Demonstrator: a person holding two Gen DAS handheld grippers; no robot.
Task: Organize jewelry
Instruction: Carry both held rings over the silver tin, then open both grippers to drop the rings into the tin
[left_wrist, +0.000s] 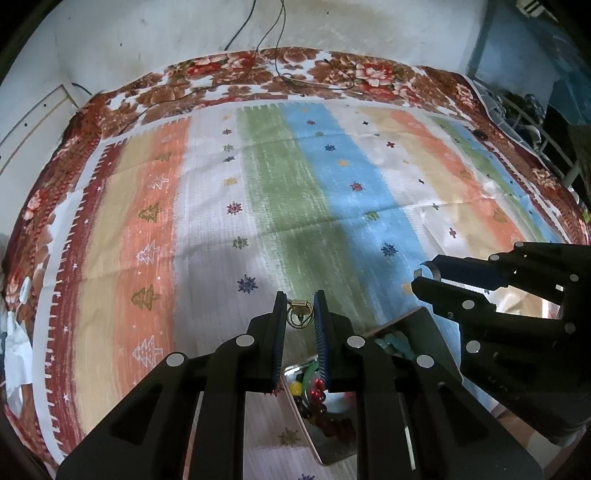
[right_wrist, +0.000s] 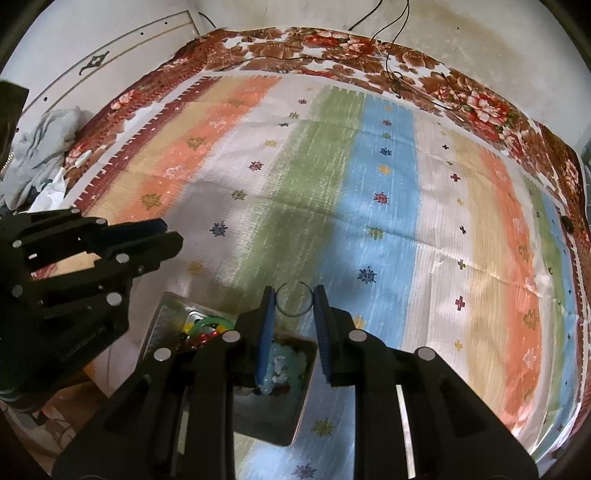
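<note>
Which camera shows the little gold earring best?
The left wrist view. The gold earring sits pinched between the left gripper fingers, right in front of the lens. In the right wrist view that gripper is side-on, and the earring is hidden.

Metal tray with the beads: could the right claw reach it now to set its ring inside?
Probably yes. The metal tray lies open just below the right claw, nothing covering it; the left claw stays off to one side.

Striped mat (left_wrist: 258, 192) ahead wide open, nothing lying on it up to far floral border; loose black cable (left_wrist: 280, 70) trails there. Near edge crowded: open metal box (right_wrist: 295, 424) of beads directly below both grippers. Crumpled grey cloth (right_wrist: 44, 147) blocks far left corner
</note>
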